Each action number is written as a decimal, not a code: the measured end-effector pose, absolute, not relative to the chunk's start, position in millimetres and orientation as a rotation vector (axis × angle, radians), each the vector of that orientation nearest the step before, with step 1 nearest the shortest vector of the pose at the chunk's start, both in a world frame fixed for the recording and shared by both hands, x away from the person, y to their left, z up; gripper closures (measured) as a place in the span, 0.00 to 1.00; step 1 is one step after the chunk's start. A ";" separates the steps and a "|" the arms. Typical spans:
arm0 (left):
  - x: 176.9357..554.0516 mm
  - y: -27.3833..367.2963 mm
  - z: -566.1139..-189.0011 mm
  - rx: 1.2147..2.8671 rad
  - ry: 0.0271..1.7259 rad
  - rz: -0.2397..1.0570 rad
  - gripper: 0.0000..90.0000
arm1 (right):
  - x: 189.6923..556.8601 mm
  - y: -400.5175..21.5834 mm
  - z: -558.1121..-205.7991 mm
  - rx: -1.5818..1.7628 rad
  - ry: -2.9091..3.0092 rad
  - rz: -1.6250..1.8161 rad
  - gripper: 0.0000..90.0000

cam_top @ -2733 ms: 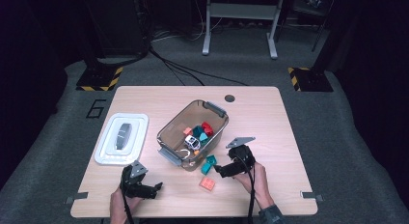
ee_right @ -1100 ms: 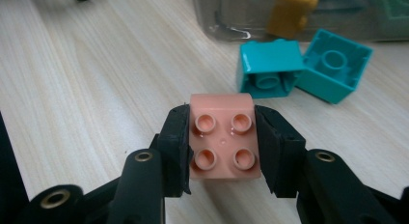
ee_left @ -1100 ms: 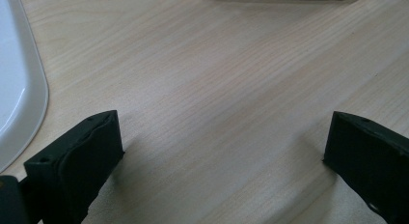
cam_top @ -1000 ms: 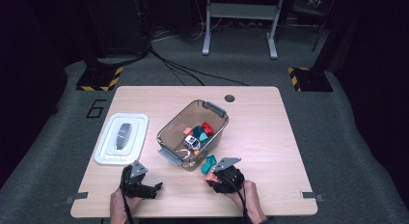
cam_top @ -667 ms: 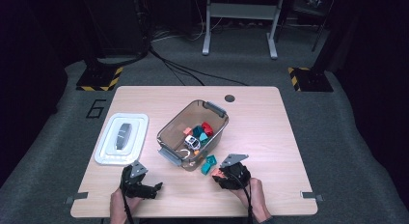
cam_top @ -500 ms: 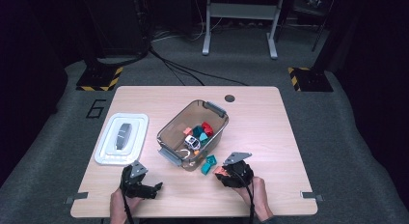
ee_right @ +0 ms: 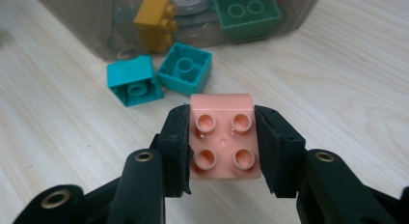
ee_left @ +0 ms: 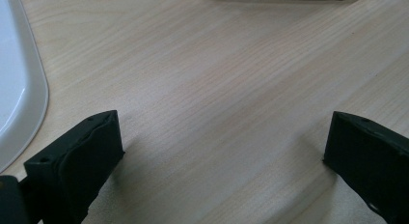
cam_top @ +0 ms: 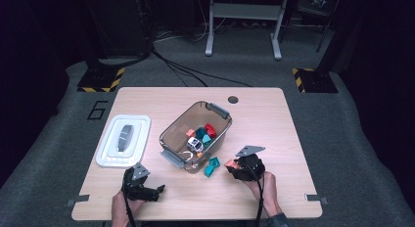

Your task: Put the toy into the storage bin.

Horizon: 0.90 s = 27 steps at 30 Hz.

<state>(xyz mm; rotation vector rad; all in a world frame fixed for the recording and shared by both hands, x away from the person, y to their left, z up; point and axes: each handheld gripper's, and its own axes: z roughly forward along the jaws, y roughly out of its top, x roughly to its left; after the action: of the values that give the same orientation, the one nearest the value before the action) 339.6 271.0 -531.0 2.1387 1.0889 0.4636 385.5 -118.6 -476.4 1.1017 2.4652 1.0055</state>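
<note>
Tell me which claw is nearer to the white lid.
Left. The left claw sits just below the white lid, jaws open over bare wood. The right claw, shut on a pink brick, is beyond the bin.

The high view looks down on the whole table (cam_top: 274, 114); both gripper views skim it closely, facing the bin (cam_top: 169, 134).

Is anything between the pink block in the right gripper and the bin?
Yes. Two teal blocks lie on the table between the pink block and the bin's near wall. Lifted over them, the right gripper has nothing else visibly in its way.
</note>
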 end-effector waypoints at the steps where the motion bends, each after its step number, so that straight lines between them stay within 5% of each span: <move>1: 339.6 271.0 -531.0 2.139 1.089 0.464 0.00 | 387.9 -119.8 -476.2 1.099 2.456 1.010 0.65; 27: 340.1 271.2 -531.0 2.140 1.088 0.468 0.00 | 438.7 -134.6 -449.1 1.210 2.367 0.999 0.65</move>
<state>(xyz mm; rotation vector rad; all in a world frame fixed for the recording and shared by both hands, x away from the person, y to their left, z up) 340.1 271.2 -531.0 2.1402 1.0876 0.4679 438.7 -134.6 -449.1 1.2103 2.3672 0.9985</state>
